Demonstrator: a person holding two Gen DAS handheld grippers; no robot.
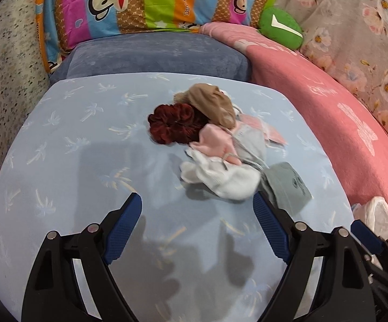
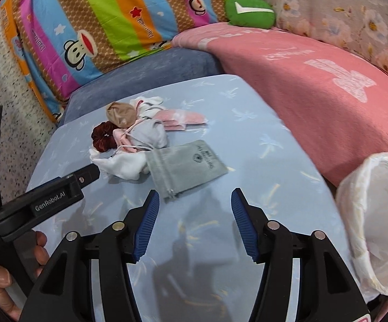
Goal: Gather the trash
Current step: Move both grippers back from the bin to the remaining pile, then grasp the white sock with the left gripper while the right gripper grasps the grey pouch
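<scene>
A small heap of cloth items lies on the light blue table (image 1: 59, 139): a dark red scrunchie (image 1: 174, 126), a tan pouch (image 1: 212, 104), a pink cloth (image 1: 216, 141), a white cloth (image 1: 220, 177) and a grey drawstring pouch (image 1: 288, 185). My left gripper (image 1: 198, 204) is open and empty, just short of the white cloth. My right gripper (image 2: 195, 201) is open and empty, its fingers just short of the grey pouch (image 2: 184, 167). The scrunchie (image 2: 102, 136) and white cloth (image 2: 121, 165) lie beyond. A bin lined with a white bag (image 2: 376, 214) stands at the table's right edge.
A pink blanket (image 2: 314, 80) covers the seat to the right of the table. A blue cushion (image 1: 153, 56), a striped monkey-print pillow (image 1: 145, 0) and a green plush (image 1: 279, 26) lie behind. Speckled floor (image 1: 3, 94) is at the left. The left gripper's body (image 2: 46, 198) shows in the right wrist view.
</scene>
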